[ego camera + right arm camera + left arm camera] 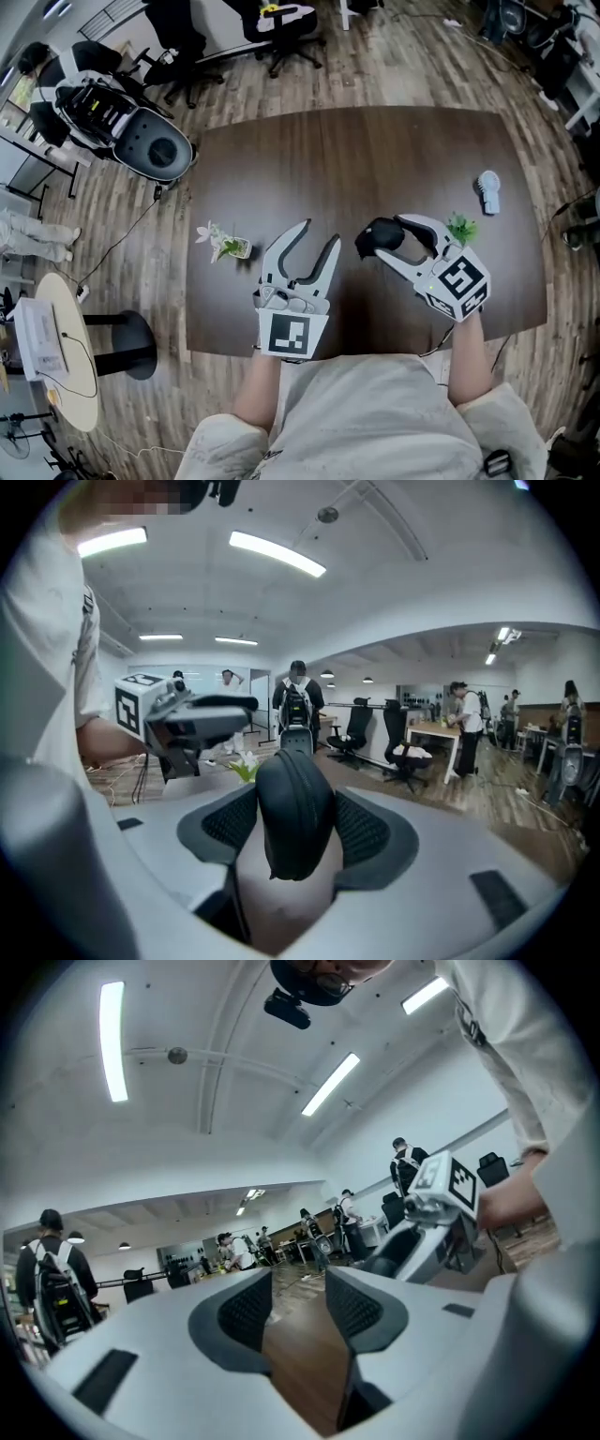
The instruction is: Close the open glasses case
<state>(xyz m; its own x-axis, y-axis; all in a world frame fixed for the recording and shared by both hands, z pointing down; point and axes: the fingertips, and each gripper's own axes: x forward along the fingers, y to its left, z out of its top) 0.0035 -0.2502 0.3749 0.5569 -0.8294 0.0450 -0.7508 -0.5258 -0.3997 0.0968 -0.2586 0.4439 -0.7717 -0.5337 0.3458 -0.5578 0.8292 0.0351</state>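
A black zip glasses case [378,238] hangs over the front right of the dark table [356,150], and my right gripper [388,236] is shut on it. In the right gripper view the case [296,810] stands on end between the two pads, its halves lying together along the zip seam. My left gripper [319,236] is over the front middle of the table, to the left of the case. It is open, and in the left gripper view [298,1305] only table top shows between its pads. My right gripper's marker cube [448,1181] shows there at the right.
A small white-flowered plant [223,244] sits at the table's left side, a green plant [461,227] just beyond my right gripper, and a white object [487,192] farther right. Office chairs [141,131] and a round side table [56,347] stand to the left.
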